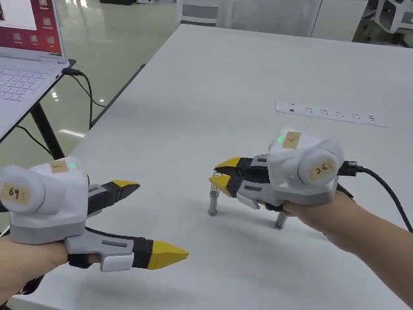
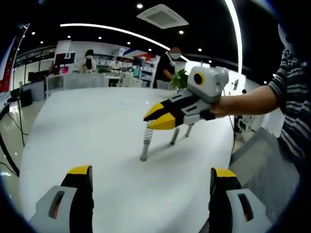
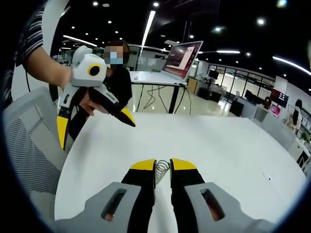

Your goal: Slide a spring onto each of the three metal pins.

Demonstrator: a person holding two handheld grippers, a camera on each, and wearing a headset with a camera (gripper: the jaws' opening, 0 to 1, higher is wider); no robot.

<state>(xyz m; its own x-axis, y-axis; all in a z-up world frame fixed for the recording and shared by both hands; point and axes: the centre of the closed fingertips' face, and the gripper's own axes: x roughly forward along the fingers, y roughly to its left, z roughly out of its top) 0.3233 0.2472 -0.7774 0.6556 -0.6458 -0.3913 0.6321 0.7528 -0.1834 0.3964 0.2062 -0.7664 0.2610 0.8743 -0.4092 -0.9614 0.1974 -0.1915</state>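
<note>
A metal pin (image 1: 212,206) stands upright on the white table (image 1: 213,84). A small coil spring (image 1: 214,189) sits at its top, and my right gripper (image 1: 223,174) is shut on that spring. The spring (image 3: 163,168) shows between the yellow-tipped jaws in the right gripper view. A second pin (image 1: 281,221) with coils on it stands under the right hand. In the left gripper view the spring (image 2: 147,132) tops the nearest pin (image 2: 144,151), and two more pins (image 2: 174,137) stand behind it. My left gripper (image 1: 153,221) hovers open, well to the left of the pins, with nothing in it.
An open laptop (image 1: 26,58) sits on a stand beyond the table's left edge, with a cable (image 1: 87,87) hanging from it. A white power strip (image 1: 332,113) lies at the back right. The right gripper's black cable (image 1: 387,187) trails off to the right. A mesh chair (image 3: 29,145) stands beside the table.
</note>
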